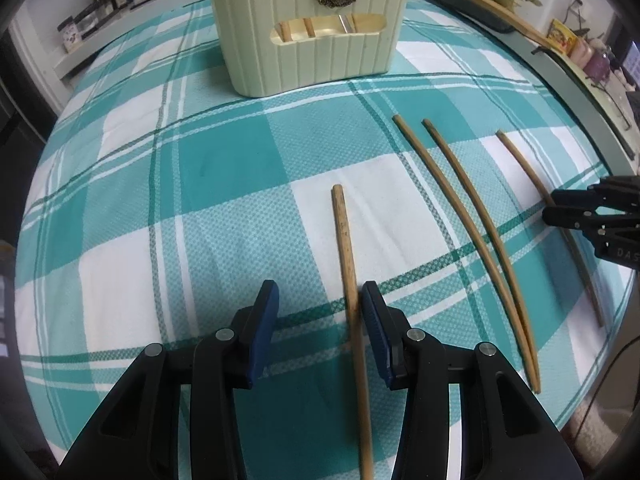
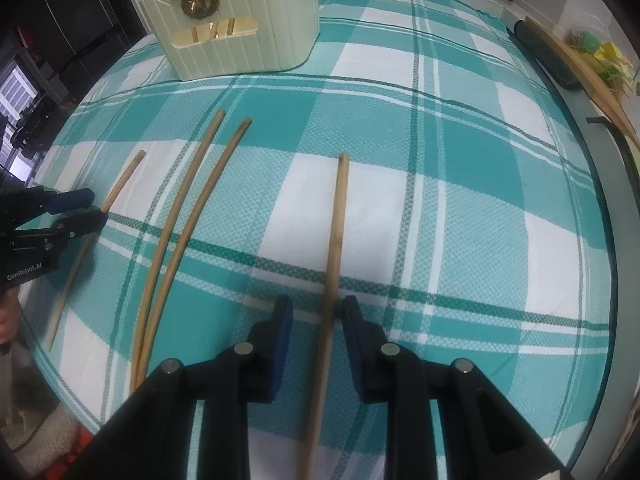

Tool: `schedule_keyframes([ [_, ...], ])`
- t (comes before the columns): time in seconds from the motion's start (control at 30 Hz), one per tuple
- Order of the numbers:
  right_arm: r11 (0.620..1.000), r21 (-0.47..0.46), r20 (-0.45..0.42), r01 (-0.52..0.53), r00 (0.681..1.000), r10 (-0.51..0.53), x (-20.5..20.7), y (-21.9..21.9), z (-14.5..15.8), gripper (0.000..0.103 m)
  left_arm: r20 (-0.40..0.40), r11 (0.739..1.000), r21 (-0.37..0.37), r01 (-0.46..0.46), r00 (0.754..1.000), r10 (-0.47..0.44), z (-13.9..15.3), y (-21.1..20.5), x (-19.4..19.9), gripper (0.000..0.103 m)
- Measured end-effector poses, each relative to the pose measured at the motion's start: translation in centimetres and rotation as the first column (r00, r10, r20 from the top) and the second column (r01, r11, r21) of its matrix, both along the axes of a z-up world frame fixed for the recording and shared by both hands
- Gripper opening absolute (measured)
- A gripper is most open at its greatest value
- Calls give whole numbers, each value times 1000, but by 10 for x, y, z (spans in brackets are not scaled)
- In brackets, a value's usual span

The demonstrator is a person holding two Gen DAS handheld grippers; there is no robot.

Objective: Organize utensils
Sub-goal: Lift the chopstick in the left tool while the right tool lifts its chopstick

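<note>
Several wooden chopsticks lie on a teal plaid cloth in front of a cream ribbed holder (image 1: 312, 52) (image 2: 240, 48) with a gold deer ornament; utensils show through its slot. My left gripper (image 1: 319, 292) is open and straddles the leftmost chopstick (image 1: 344, 240), which lies close to the right pad. My right gripper (image 2: 317, 302) is open around the rightmost chopstick (image 2: 338, 216), with a small gap on each side. Each gripper also shows in the other view: the right gripper (image 1: 556, 206) over its chopstick (image 1: 520, 160), the left gripper (image 2: 90, 211) over its chopstick (image 2: 126, 178). A pair of chopsticks (image 1: 529, 360) (image 2: 141, 356) lies between them.
The plaid tablecloth (image 1: 200, 200) covers a round table whose grey rim (image 1: 592, 120) curves along the right. A dark case with a long wooden stick (image 2: 552, 56) lies at the back right edge. Cluttered shelves stand beyond. A hand (image 2: 6, 320) shows at the left edge.
</note>
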State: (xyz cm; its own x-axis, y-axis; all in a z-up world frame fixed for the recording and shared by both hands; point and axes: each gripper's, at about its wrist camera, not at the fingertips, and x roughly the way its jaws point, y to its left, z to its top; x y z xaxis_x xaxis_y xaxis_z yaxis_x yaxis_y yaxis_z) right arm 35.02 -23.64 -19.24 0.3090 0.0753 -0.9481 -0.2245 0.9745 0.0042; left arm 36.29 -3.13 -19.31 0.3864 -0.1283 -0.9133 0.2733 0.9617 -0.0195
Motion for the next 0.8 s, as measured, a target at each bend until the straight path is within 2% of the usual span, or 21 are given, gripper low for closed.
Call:
schedule_keyframes([
  [0.13,1000,-11,6,-12,1000,12,21,6,0,27,-6,1000,8,11,1000,-11,0,-6,15,44],
  [0.23,1000,-14,8,-21,1000,21,40,12,-1,26,-9,1000,-2,17,1000,-17,1,-10,25,29],
  [0.3,1000,-6,9,-14,1000,14,52,13,-1,24,0,1000,-7,12,1000,-12,1,-12,29,26],
  [0.4,1000,1,13,-5,1000,5,68,16,-1,15,26,1000,-3,6,1000,-6,0,-14,31,21],
  [0.47,1000,3,21,6,1000,-6,75,17,-1,7,31,1000,-13,5,1000,-4,1,-15,32,7],
  [0.63,997,70,59,38,997,-42,76,14,4,7,53,998,-41,-45,997,47,9,-7,28,4],
  [0.8,993,115,180,23,983,-44,49,11,46,7,168,994,-91,-65,982,79,56,7,3,4],
])
